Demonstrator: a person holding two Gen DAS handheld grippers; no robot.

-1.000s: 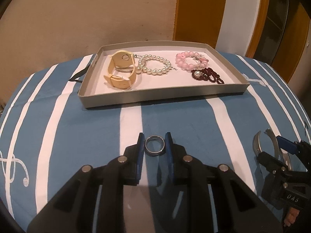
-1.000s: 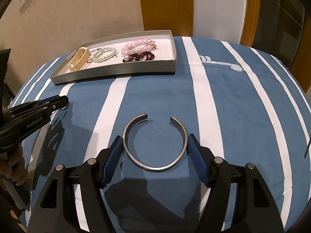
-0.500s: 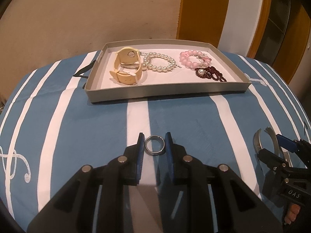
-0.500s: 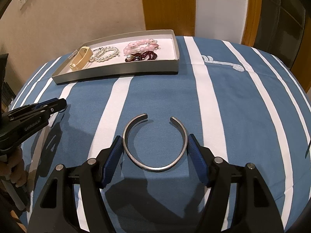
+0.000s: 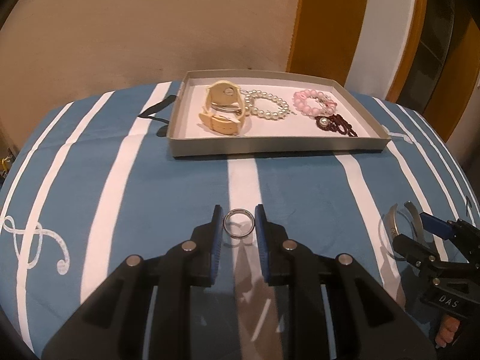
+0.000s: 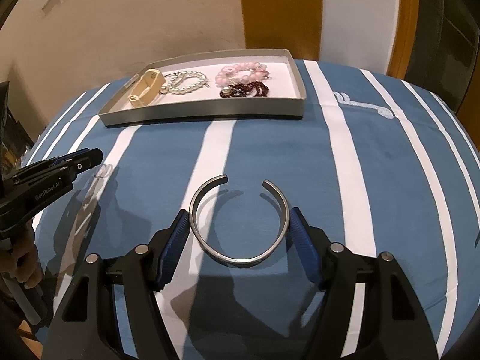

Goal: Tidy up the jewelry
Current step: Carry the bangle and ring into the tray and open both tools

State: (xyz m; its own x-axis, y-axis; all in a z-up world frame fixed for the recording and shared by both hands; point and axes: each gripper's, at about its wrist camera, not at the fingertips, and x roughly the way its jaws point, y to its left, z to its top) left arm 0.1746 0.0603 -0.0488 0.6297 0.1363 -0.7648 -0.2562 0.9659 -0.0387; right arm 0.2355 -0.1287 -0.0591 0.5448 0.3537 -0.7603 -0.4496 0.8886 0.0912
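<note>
Shallow grey cardboard tray (image 5: 270, 147) at the far side of a blue tablecloth with white stripes (image 5: 168, 198); beige wall and orange wood trim behind. Inside the tray, left to right: cream strap watch (image 5: 223, 109) lying on its side, white pearl bracelet (image 5: 265, 108) touching the watch, pink bead bracelet (image 5: 312, 102), dark red bead strand (image 5: 339, 124) with one pale round bead, partly overlapping the pink one. Black ribbon loop (image 5: 156, 111) on the cloth just beside the tray's left wall. White embroidered curl on the cloth at far left.

Left gripper (image 5: 239, 225), foreground of its own view: blue pads clenched on a small silver ring (image 5: 239, 227), held flat between them above a white stripe, well short of the tray; open cloth between ring and tray, nothing in the way. Ring plain, polished, narrow band.

Right gripper (image 6: 239, 231): blue ribbed pads pressed against both outer sides of an open silver cuff bangle (image 6: 238, 219), gap facing the tray, shadow on the cloth beneath. Bangle plain brushed metal, C-shaped, squared ends.

Person's fingers under the left gripper's handle at the left edge of the right wrist view.
</note>
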